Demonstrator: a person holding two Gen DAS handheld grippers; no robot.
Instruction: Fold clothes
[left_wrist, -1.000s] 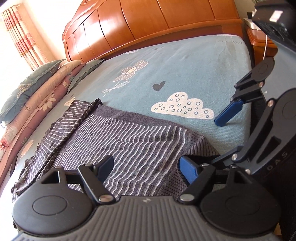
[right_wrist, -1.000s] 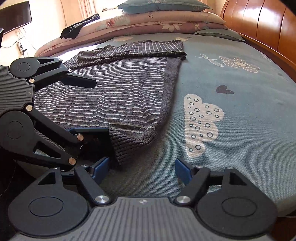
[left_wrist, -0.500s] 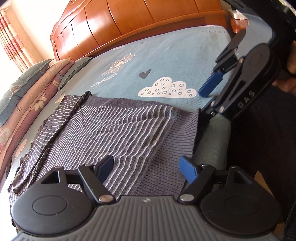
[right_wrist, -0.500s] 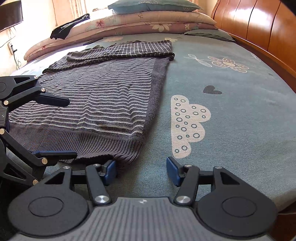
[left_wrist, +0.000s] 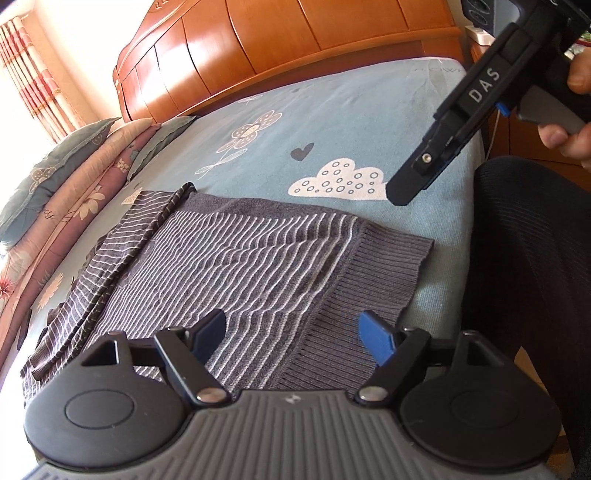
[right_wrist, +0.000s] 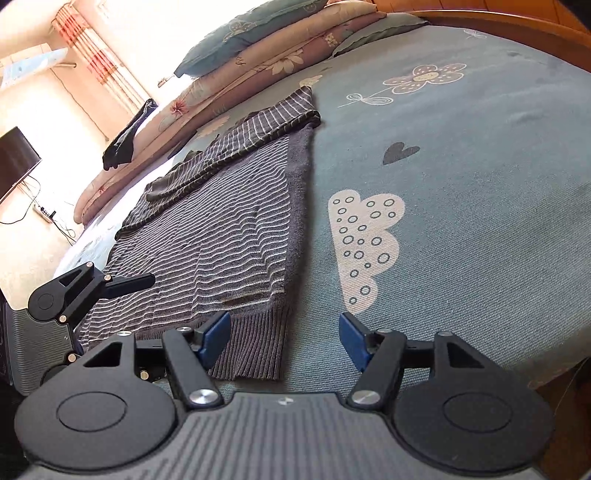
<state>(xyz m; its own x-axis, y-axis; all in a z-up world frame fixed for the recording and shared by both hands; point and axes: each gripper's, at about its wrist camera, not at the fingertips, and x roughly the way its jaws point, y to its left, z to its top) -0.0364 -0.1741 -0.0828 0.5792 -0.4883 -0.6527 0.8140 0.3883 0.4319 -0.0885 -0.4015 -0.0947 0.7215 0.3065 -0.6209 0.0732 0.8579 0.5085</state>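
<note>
Change: since a second ago the right gripper (right_wrist: 284, 341) has rolled and drawn off the sweater's corner, and in the left wrist view it now hangs tilted over the cloud print (left_wrist: 338, 181); the left gripper (left_wrist: 295, 334) has hardly shifted.
Far left: a stack of folded quilts and pillows (left_wrist: 62, 177) lies along the bed's edge, a dark small garment (right_wrist: 123, 142) draped on it.
Sweater: one grey striped sweater (left_wrist: 236, 266) lies flat on the blue bedsheet (left_wrist: 351, 122), a sleeve (left_wrist: 122, 236) folded in along its far side, its ribbed hem (left_wrist: 358, 295) at the near edge of the bed.
Long axis: it runs from the hem away toward the quilts.
Left gripper: jaws wide apart and empty, hovering over the hem; the cloth lies below and ahead of the fingers.
Right gripper: jaws opening, nothing pinched; the hem's right corner (right_wrist: 255, 354) lies beneath the gap, toward the left finger (right_wrist: 216, 334).
Key relation: both tools sit at the hem end, the left one nearer the middle of the hem, the right one at the corner; a fold would likely carry the hem away along the axis.
Right: wooden headboard (left_wrist: 295, 48) beyond the sheet.
Count: one sweater, two grippers, one cloud, one heart (left_wrist: 302, 151), one flower (left_wrist: 251, 129).
</note>
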